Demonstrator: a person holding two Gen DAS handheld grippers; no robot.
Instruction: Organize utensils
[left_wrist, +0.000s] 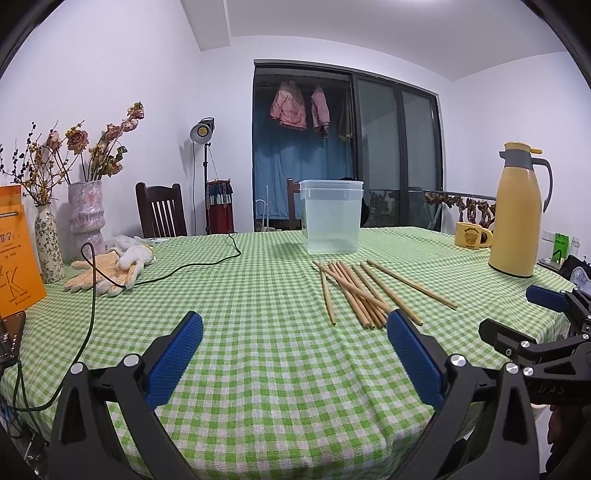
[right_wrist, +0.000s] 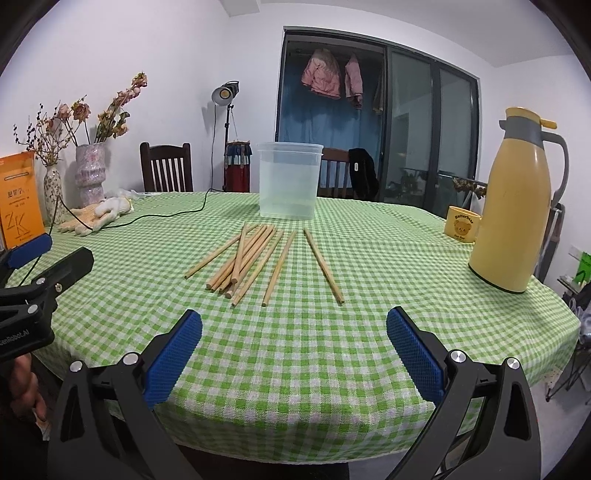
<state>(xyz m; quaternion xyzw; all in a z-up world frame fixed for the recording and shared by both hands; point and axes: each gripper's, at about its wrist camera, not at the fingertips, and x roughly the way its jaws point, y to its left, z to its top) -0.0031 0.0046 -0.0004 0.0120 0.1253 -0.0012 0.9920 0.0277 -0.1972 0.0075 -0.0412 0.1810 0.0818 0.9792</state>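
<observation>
A: Where were your jaws at that moment?

B: You held both wide apart and empty. The left gripper (left_wrist: 295, 321) hovered low over the checked tablecloth (left_wrist: 258, 295), and the chopsticks (left_wrist: 364, 291) lay loose ahead of it, their near ends just beyond its right finger.

A: And the other one?

B: Your right gripper (right_wrist: 294, 319) also gripped nothing. The chopsticks (right_wrist: 255, 258) were fanned out straight ahead of its jaws, slightly toward its left finger.

A: Why there?

B: Probably so either gripper could reach them. The clear container (right_wrist: 289, 181) stood upright just past the sticks' far ends, apart from them, and looked like the place they belonged. None was in it yet. The yellow flask (right_wrist: 513, 206) stood well off to the right, out of the way.
</observation>
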